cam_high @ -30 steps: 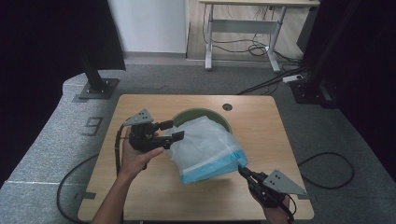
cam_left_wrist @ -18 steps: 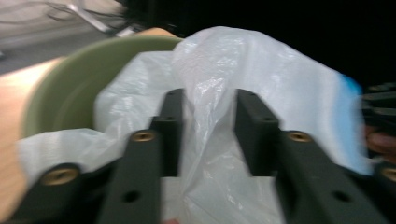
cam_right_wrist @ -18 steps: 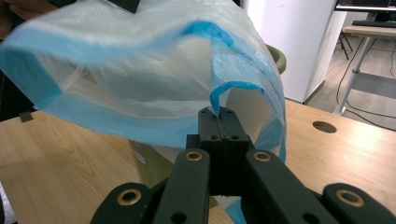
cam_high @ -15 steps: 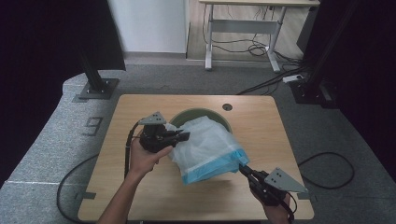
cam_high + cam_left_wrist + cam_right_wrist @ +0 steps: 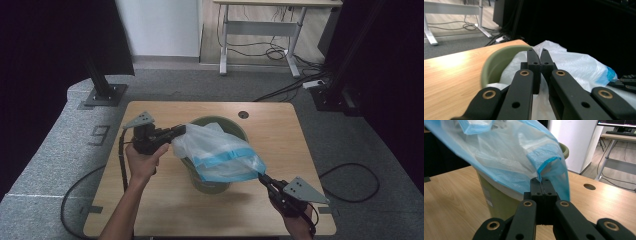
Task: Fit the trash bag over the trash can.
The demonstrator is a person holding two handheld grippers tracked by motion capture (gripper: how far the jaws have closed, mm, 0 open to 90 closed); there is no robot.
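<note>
- Wooden table [image 5: 150,200] carried a green bin [image 5: 212,182], with a plastic bag [image 5: 220,152] draped over its rim.
- My left gripper [image 5: 180,131] had just been closing and now pinched the bag's edge.
- My right gripper [image 5: 263,178] clamped the bag's blue corner.

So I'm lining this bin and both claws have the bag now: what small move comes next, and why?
Probably draw the left claw outward to spread the bag's mouth over the green bin's rim. Both it and the right claw are shut on opposite edges, and the bag drapes across the bin.
</note>
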